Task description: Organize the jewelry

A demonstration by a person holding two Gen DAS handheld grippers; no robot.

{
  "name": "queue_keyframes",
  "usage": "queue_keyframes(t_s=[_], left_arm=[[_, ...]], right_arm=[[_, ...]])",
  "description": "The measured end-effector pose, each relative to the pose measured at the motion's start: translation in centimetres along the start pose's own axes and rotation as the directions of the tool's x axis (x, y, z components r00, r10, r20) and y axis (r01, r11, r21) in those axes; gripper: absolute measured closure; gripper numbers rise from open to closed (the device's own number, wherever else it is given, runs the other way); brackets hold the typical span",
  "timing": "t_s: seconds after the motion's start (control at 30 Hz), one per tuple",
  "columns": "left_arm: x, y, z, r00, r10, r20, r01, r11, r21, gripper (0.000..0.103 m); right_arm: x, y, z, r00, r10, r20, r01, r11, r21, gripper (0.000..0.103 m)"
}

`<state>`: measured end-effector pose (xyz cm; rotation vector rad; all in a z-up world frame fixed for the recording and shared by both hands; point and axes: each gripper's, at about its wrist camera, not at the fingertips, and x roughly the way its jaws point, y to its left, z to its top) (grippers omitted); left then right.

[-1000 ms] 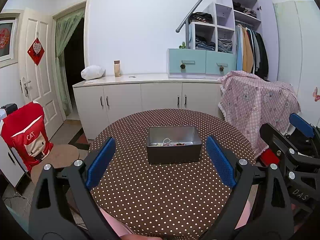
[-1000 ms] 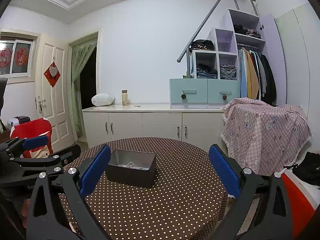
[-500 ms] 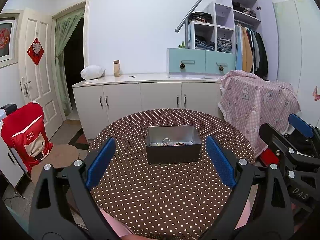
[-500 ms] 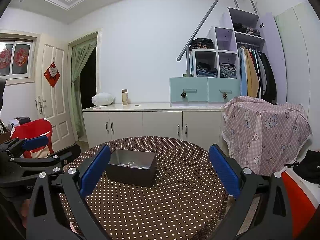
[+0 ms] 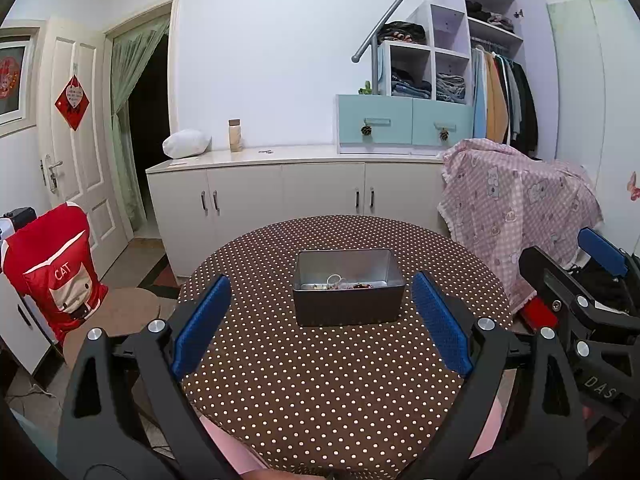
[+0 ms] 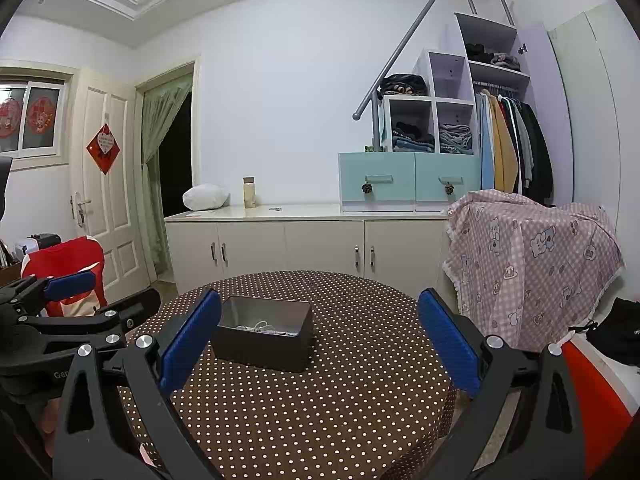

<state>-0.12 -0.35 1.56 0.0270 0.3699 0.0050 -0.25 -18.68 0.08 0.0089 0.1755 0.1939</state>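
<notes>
Black tool point(image 5: 320, 320), blue pads point(image 5: 202, 325), silver screws

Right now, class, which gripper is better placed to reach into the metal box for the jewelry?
Probably the left gripper: the metal box sits centred between its open jaws. From the right gripper, the box lies off toward its left jaw.

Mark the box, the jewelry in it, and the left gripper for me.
box point(image 5: 347, 311), left wrist view, on its near dark wall.
jewelry point(image 5: 340, 283), left wrist view, on the tangle lying on the box floor.
left gripper point(image 5: 320, 322), left wrist view, midway between its open blue fingertips.
</notes>
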Motion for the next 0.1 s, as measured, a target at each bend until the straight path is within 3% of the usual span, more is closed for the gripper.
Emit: queue_keyframes(t_s=[0.1], left_arm=[[0.02, 0.02, 0.02, 1.0, -0.001, 0.0, 0.001, 1.0, 0.0, 0.013]], right_arm=[[0.03, -0.02, 0.01, 1.0, 0.0, -0.001, 0.0, 1.0, 0.0, 0.008]])
